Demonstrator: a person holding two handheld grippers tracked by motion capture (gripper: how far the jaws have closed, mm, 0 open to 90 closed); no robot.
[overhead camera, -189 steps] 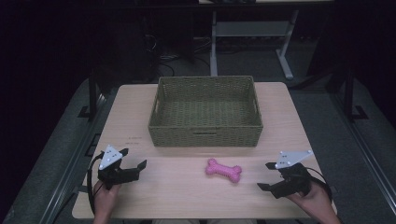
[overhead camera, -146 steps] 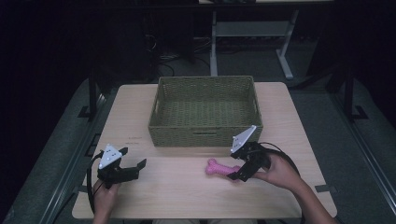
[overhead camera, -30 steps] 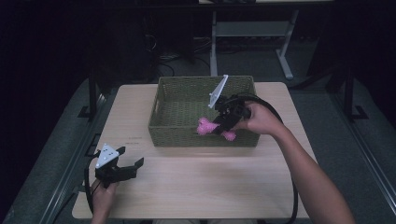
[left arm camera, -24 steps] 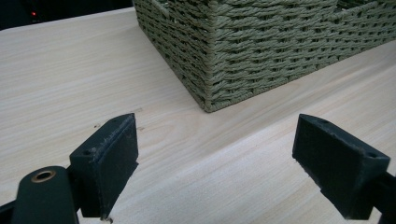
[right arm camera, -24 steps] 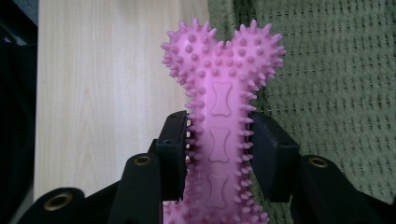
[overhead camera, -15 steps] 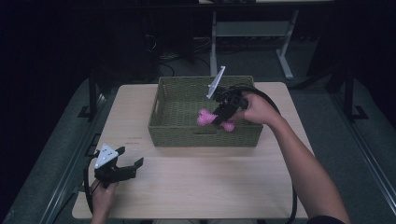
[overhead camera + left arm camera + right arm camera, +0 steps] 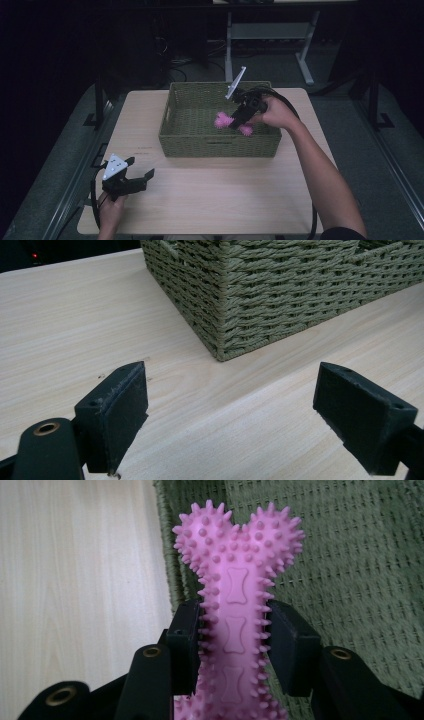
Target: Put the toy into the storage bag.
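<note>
We hold the bone in our right gripper above the inside of the basket, over its right half, because the work here looks like getting the toy off the table and into that basket. The right jaws are clenched across the bone's narrow shaft, as the right gripper view shows, with one knobbed end sticking out past the pads; gripping the thin middle makes sense, since the spiky ends are wide and would slip or force the jaws apart. The bone hangs clear of the woven floor, not yet resting on it, so we judge the drop is not made. Our left gripper sits low at the near left corner of the table, its jaws released and nothing between them; the left gripper view looks across bare wood to the basket's corner. It is parked there, we think, simply to keep out of the way, as one hand is enough for a light toy
</note>
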